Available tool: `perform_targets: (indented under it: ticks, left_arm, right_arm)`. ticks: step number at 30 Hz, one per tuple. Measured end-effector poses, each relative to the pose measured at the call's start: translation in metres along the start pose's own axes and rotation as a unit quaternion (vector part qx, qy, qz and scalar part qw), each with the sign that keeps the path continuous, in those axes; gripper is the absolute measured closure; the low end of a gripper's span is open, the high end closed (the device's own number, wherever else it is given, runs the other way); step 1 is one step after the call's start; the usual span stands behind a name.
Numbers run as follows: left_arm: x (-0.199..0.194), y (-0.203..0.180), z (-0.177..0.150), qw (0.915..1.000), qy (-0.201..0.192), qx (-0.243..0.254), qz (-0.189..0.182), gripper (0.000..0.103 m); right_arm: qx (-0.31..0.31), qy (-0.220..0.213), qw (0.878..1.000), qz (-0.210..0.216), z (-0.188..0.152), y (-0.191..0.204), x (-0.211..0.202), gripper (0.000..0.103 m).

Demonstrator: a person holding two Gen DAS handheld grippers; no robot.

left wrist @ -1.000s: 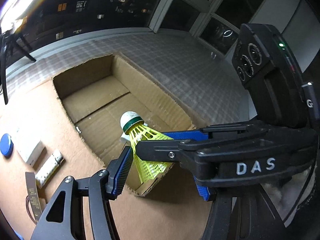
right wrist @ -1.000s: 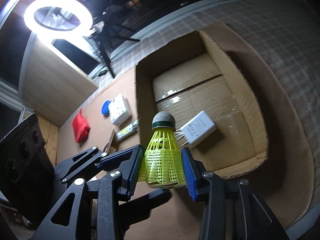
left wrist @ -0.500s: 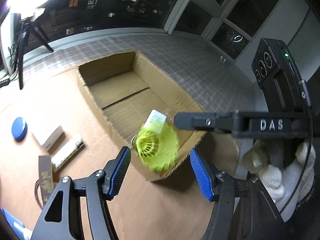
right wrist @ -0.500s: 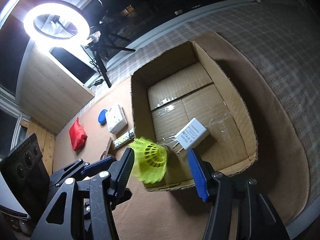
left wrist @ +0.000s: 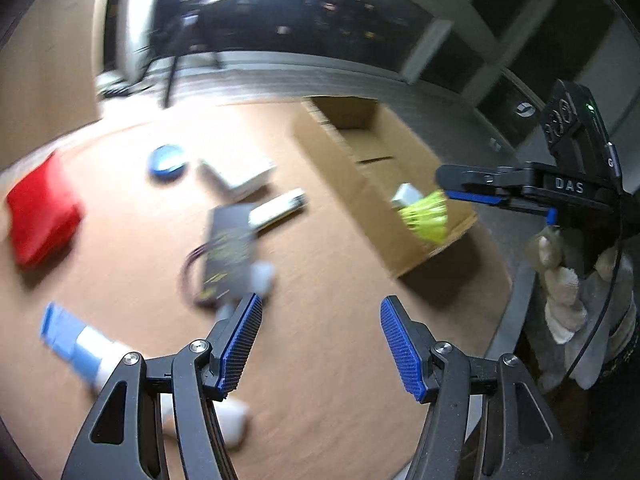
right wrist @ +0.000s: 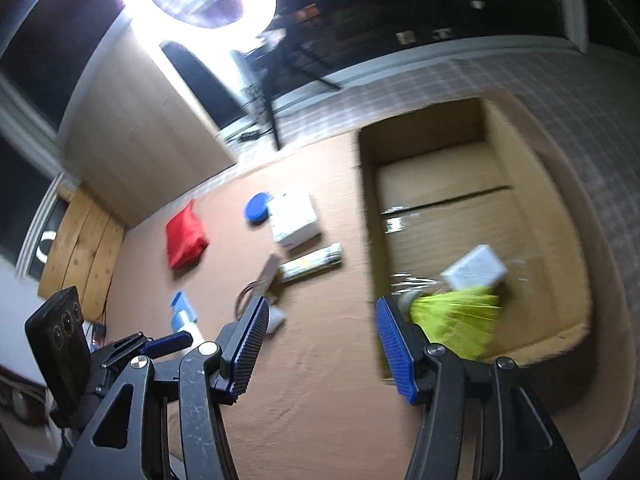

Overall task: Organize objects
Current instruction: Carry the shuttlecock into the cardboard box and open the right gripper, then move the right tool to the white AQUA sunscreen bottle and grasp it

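Yellow mesh plastic shuttlecock, a sec ago pinched betw. both tools, now lies in open cardboard box at its near edge; left gripper & right gripper both apart, empty, so next item's up.
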State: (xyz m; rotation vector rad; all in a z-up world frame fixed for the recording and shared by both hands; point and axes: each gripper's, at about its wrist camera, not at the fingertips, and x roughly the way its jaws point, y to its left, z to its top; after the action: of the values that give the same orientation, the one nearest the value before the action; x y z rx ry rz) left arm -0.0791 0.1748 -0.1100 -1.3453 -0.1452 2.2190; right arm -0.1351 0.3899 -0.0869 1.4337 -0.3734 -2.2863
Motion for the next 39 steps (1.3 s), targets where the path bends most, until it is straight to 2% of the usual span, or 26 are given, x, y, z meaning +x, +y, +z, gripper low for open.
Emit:
perform_targets:
  ticks: [6, 14, 19, 33, 39]
  left_arm:
    - [-0.028, 0.057, -0.035, 0.9974, -0.007, -0.065, 0.032, 0.038]
    - [-0.04, 0.105, -0.077, 0.9905, -0.002, -0.131, 0.042, 0.038]
    - [-0.04, 0.115, -0.089, 0.9885, -0.001, -0.145, 0.042, 0.038]
    - [-0.055, 0.141, -0.106, 0.9832, -0.008, -0.177, 0.043, 0.038]
    - [-0.059, 0.149, -0.11, 0.9818, -0.012, -0.186, 0.039, 0.038]
  right_arm:
    - [-0.037, 0.044, 0.998, 0.029, -0.008, 0.038, 0.036, 0.051]
    - [-0.079, 0.123, 0.987, 0.071, -0.035, 0.087, 0.087, 0.051]
    - [-0.088, 0.164, 0.978, 0.091, -0.049, 0.11, 0.115, 0.051]
    - [-0.08, 0.223, 0.966, 0.105, -0.081, 0.135, 0.159, 0.054]
    - [-0.069, 0.249, 0.955, 0.145, -0.091, 0.148, 0.164, 0.054]
